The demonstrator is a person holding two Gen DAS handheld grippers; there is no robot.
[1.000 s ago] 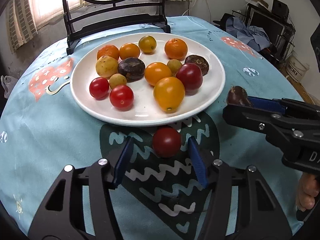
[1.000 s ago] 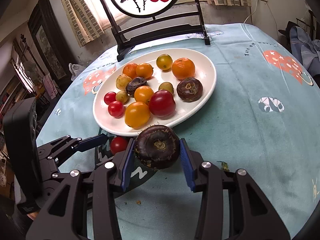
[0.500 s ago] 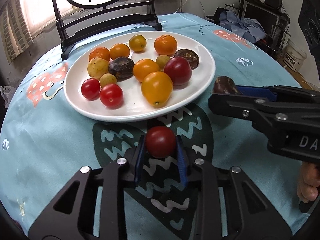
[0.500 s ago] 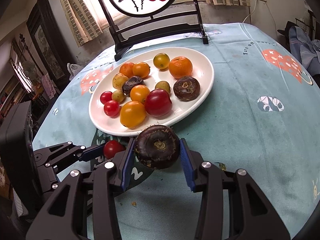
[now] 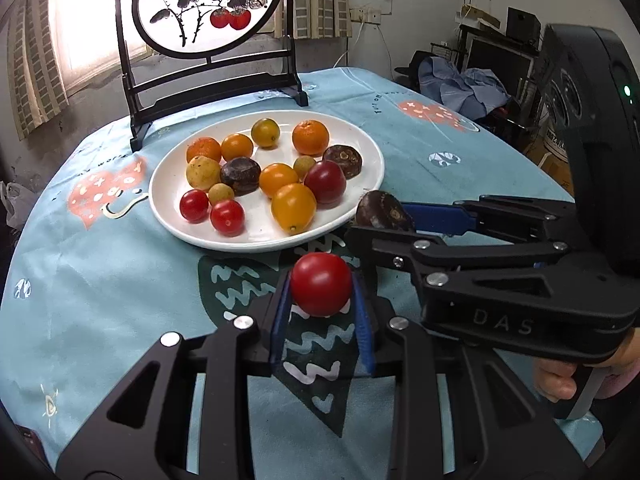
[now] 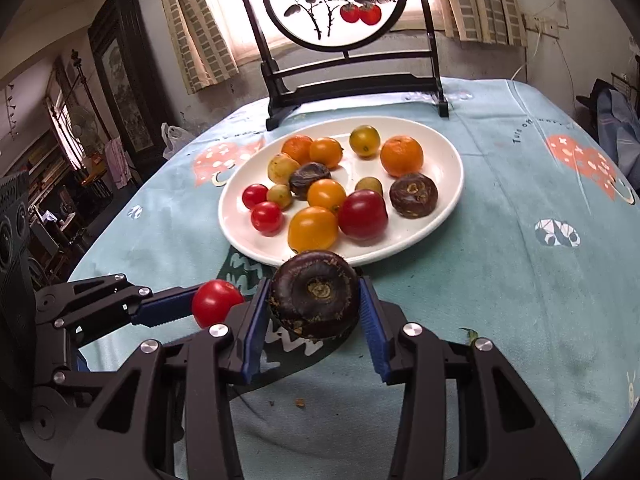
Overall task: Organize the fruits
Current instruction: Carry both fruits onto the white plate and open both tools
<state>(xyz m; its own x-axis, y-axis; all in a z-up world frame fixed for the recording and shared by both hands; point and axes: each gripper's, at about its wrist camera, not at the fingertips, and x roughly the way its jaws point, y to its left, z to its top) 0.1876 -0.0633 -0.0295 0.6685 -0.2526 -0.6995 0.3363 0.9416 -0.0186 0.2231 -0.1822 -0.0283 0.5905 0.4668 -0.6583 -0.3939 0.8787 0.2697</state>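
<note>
A white plate (image 5: 362, 148) (image 6: 448, 204) in the middle of the table holds several tomatoes, oranges and dark fruits. My left gripper (image 5: 320, 292) is shut on a red cherry tomato (image 5: 321, 289) (image 6: 216, 303), lifted off the blue tablecloth just in front of the plate. My right gripper (image 6: 315, 295) is shut on a dark brown round fruit (image 6: 315, 294) (image 5: 382, 211), held above the plate's near right rim. In the left wrist view the right gripper's black body crosses from the right, a hand (image 5: 560, 376) on its handle.
A black stand with a round painted screen (image 5: 208, 4) (image 6: 332, 0) stands behind the plate. The tablecloth (image 5: 100, 264) (image 6: 520, 280) is bare to the left and right of the plate. Crumbs (image 6: 298, 402) lie on the cloth near the front. Room clutter lies beyond the table edge.
The left gripper closed on the red cherry tomato and lifted it off the cloth. The right gripper kept its hold on the dark fruit and barely moved.
</note>
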